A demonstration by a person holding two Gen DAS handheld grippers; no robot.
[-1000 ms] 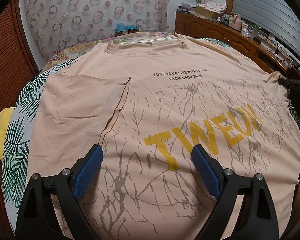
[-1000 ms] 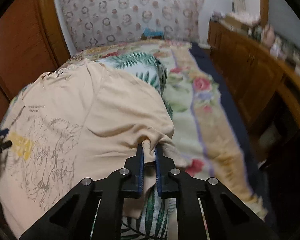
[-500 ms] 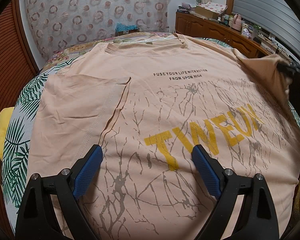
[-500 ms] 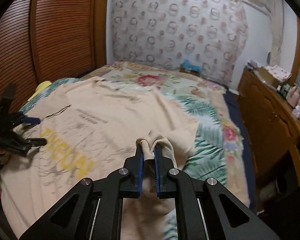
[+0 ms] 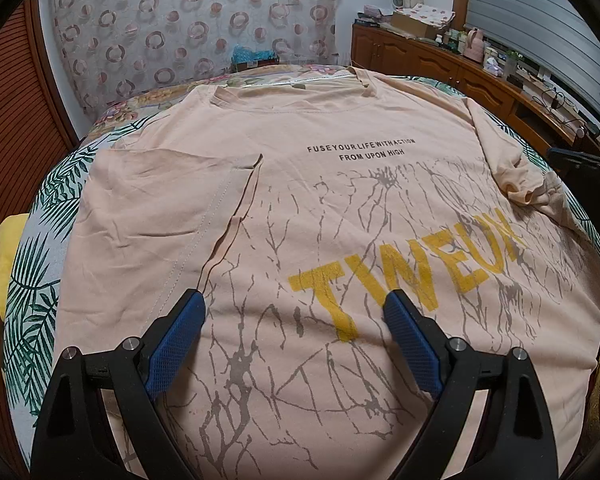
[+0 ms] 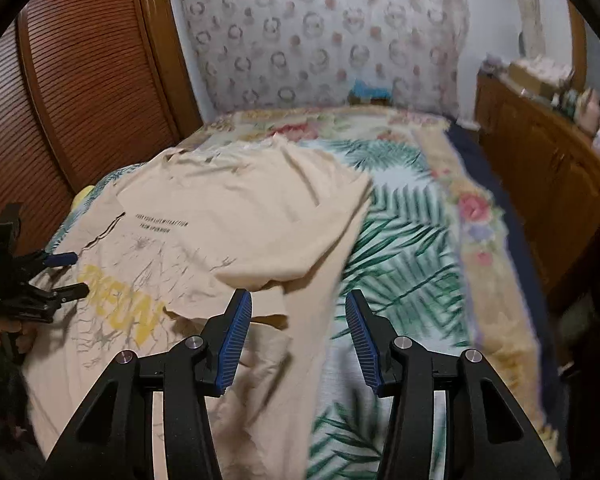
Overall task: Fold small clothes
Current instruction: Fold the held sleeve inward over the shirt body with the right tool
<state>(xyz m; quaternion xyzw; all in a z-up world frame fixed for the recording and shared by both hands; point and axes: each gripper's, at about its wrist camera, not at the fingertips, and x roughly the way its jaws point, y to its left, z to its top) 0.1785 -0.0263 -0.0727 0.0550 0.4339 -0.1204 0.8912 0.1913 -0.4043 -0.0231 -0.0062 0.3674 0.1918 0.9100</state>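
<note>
Opening, my right gripper (image 6: 298,332) has nothing pinched, the T-shirt (image 5: 340,208) sleeve (image 6: 284,220) lying beyond it; my left gripper (image 5: 296,320) hangs wide above the print.

bed with leaf-and-flower bedspread (image 6: 412,248), circle-pattern curtain (image 5: 180,20) on back wall, slatted brown wardrobe doors (image 6: 92,80) on one side, cluttered wooden sideboard (image 5: 440,64) opposite, under window blinds (image 5: 540,20)

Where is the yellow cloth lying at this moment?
In the left wrist view, the yellow cloth lies at the far left, beside the leaf-print bedspread.
</note>
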